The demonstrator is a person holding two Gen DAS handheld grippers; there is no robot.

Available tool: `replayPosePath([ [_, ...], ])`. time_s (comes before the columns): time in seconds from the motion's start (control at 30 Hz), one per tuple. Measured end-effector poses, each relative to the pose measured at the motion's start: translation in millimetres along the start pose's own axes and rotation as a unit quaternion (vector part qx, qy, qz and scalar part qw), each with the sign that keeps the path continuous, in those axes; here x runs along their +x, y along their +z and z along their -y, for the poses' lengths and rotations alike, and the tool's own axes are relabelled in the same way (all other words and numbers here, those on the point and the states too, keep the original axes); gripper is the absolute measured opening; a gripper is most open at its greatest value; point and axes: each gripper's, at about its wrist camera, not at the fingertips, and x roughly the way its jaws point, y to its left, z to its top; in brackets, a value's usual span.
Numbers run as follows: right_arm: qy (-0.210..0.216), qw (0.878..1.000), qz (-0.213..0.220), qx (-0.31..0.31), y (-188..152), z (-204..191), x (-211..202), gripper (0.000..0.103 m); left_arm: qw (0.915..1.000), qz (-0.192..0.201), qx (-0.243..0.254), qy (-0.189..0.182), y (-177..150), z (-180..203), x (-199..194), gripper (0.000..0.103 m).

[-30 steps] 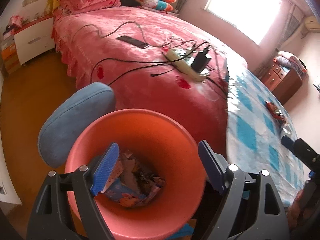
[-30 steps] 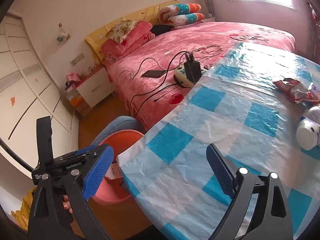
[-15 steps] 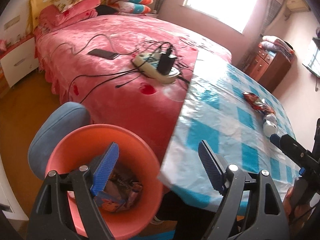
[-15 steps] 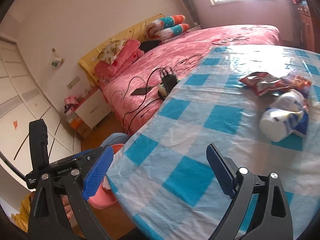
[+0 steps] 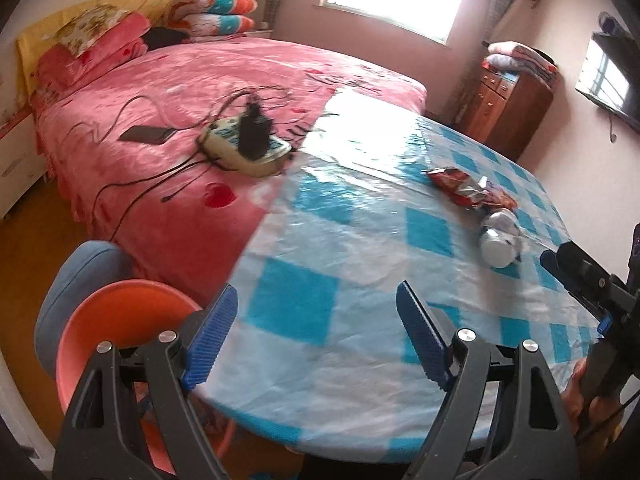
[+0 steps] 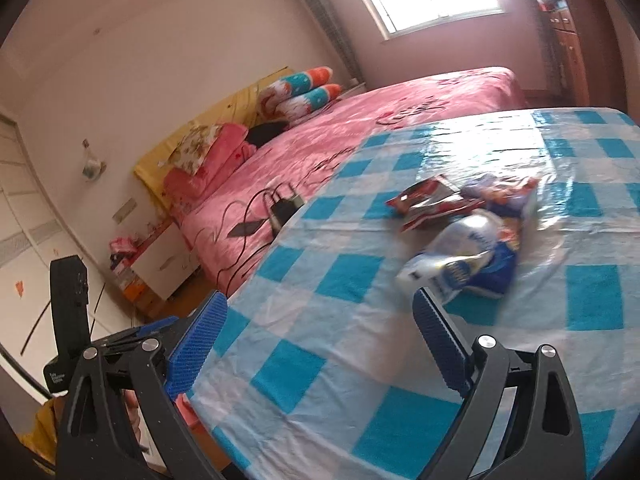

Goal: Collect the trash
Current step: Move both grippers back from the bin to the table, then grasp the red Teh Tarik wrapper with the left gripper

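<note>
Trash lies on the blue-and-white checked table (image 5: 360,264): a red snack wrapper (image 5: 464,190) and a crumpled white-and-blue bag (image 5: 500,240). In the right wrist view the wrapper (image 6: 432,200) and the bag (image 6: 460,260) lie just beyond my right gripper (image 6: 316,340), which is open and empty above the table (image 6: 320,360). My left gripper (image 5: 316,336) is open and empty over the table's near edge. An orange bin (image 5: 116,332) stands on the floor at lower left, partly hidden by the left finger.
A pink bed (image 5: 200,92) holds a power strip with a charger (image 5: 248,144), cables and a phone (image 5: 146,135). A blue stool (image 5: 76,276) stands behind the bin. A wooden cabinet (image 5: 508,104) stands at the far right.
My left gripper has swung from over the orange bin to the right, over the table. My right gripper has moved forward over the table toward the trash. Both stay open.
</note>
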Motion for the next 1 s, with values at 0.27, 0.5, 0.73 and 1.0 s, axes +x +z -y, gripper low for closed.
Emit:
replayPosePath([
  [0.27,-0.015,0.999,0.025,0.03,8.8,29.2,-18.1,0.093,0.9992,0.003,0.033,-0.021,11.9,41.7,7.1,0.082],
  [0.5,-0.03,0.997,0.038,0.061,14.0,57.9,-29.0,0.093,0.9976,0.001,0.058,-0.037,23.0,77.5,18.7,0.082],
  [0.73,-0.049,0.993,0.053,0.09,19.2,88.5,-42.8,0.093,0.9961,-0.011,0.063,-0.062,43.4,112.6,41.8,0.082],
  [1.0,-0.072,0.99,0.061,0.105,23.7,115.5,-53.5,0.093,0.993,-0.06,-0.003,-0.102,84.1,142.6,91.2,0.082],
])
